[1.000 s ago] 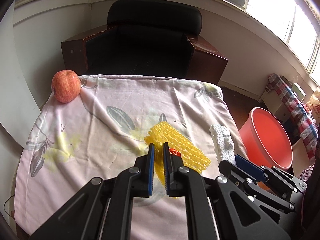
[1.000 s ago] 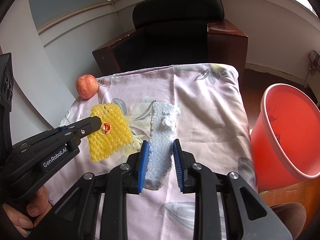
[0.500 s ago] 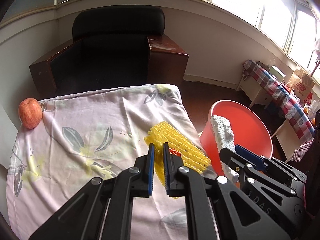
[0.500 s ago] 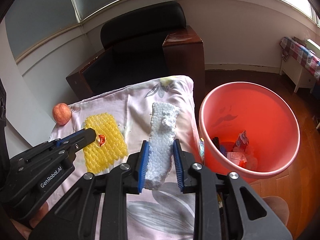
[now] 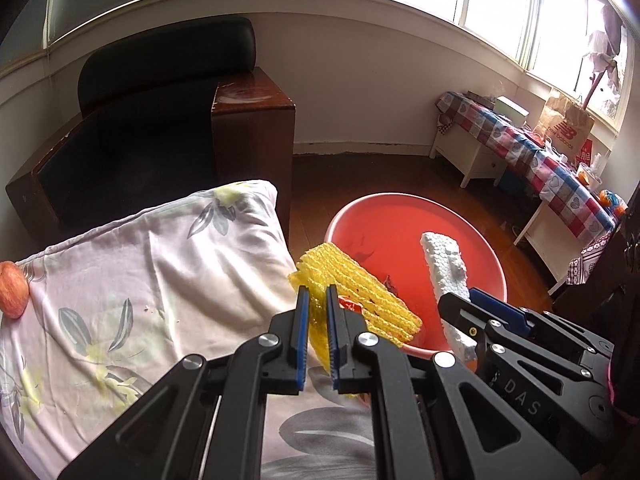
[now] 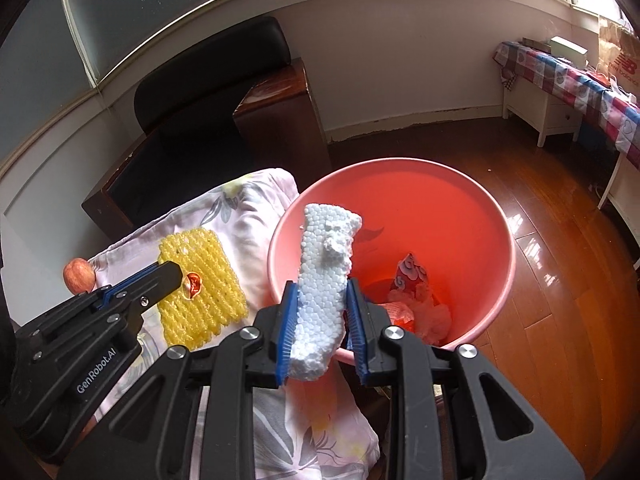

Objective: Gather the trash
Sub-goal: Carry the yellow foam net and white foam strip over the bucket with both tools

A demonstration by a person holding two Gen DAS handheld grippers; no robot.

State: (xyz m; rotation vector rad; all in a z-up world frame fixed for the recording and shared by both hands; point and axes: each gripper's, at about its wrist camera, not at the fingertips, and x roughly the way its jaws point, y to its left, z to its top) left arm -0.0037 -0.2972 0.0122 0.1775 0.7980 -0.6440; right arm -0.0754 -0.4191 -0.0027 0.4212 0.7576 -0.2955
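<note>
My left gripper [image 5: 316,294] is shut on a yellow foam fruit net [image 5: 356,292] with a small red sticker, held at the table's right edge beside the rim of the red bucket [image 5: 400,204]. The same net [image 6: 196,284] hangs from the left gripper [image 6: 176,276] in the right wrist view. My right gripper [image 6: 320,284] is shut on a white styrofoam strip [image 6: 326,268], upright above the near rim of the bucket [image 6: 508,248]. That strip [image 5: 444,264] also sticks up over the bucket in the left wrist view. Wrappers [image 6: 408,280] lie inside the bucket.
A red apple [image 5: 12,290] rests at the far left of the floral-cloth table [image 5: 120,280]. A black armchair with wooden arms [image 5: 168,112] stands behind the table. A side table with a checked cloth [image 5: 532,156] lines the right wall. Wooden floor [image 6: 560,220] surrounds the bucket.
Both grippers have swung right from over the table to the red bucket, carrying the yellow net and the white strip. The apple has slid to the left edge of view.
</note>
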